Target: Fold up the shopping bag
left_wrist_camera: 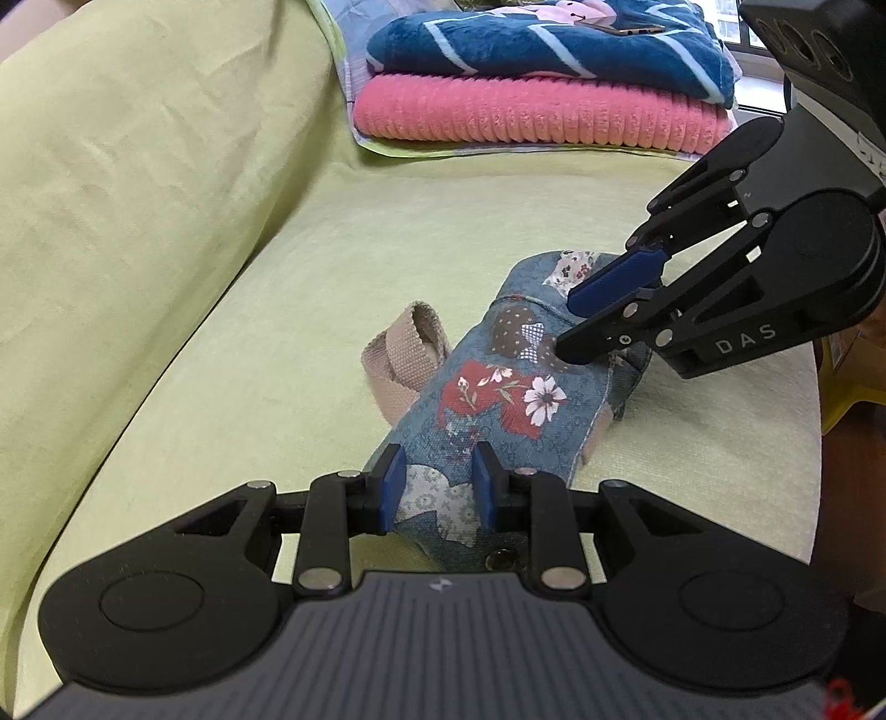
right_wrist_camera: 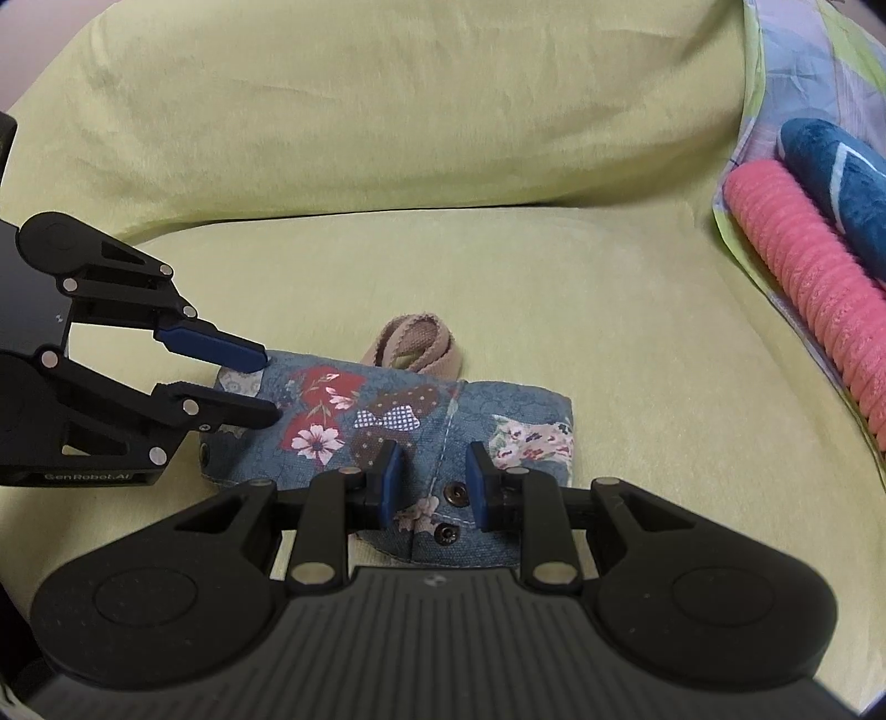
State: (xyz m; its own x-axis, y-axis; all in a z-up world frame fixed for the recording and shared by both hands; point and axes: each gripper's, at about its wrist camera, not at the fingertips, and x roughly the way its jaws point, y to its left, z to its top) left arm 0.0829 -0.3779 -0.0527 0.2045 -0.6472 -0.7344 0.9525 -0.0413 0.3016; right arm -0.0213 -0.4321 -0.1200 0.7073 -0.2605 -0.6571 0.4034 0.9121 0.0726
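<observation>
Lying on the yellow-green sofa seat (right_wrist_camera: 554, 288), the shopping bag (right_wrist_camera: 387, 432) is folded into a compact, narrow bundle: blue denim-look fabric with red floral, polka-dot and pale flower patches. Beige webbing handles (right_wrist_camera: 412, 346) loop out from its far edge toward the backrest cushion (right_wrist_camera: 360, 111). Metal snaps (right_wrist_camera: 457, 490) show on the flap nearest the right tongs.

Left tongs (left_wrist_camera: 437, 487): jaws partly open, blue pads (left_wrist_camera: 393, 487) straddling one end of the bundle, fabric between them; cannot tell if pads actually touch the cloth, no clear grip. In the right wrist view the same tongs (right_wrist_camera: 268, 387) sit at the bundle's left end, tips at or just above the fabric.

Right tongs (right_wrist_camera: 434, 482): jaws partly open, over the snap end of the bag, nothing clamped. From the left wrist view the right tongs (left_wrist_camera: 570, 321) angle down, lower tip on or very near the polka-dot patch.

Stacked at the far end of the sofa: pink ribbed blanket (left_wrist_camera: 531, 119) with a dark blue blanket (left_wrist_camera: 526, 50) on top, both on a patterned sheet (right_wrist_camera: 803, 72).
</observation>
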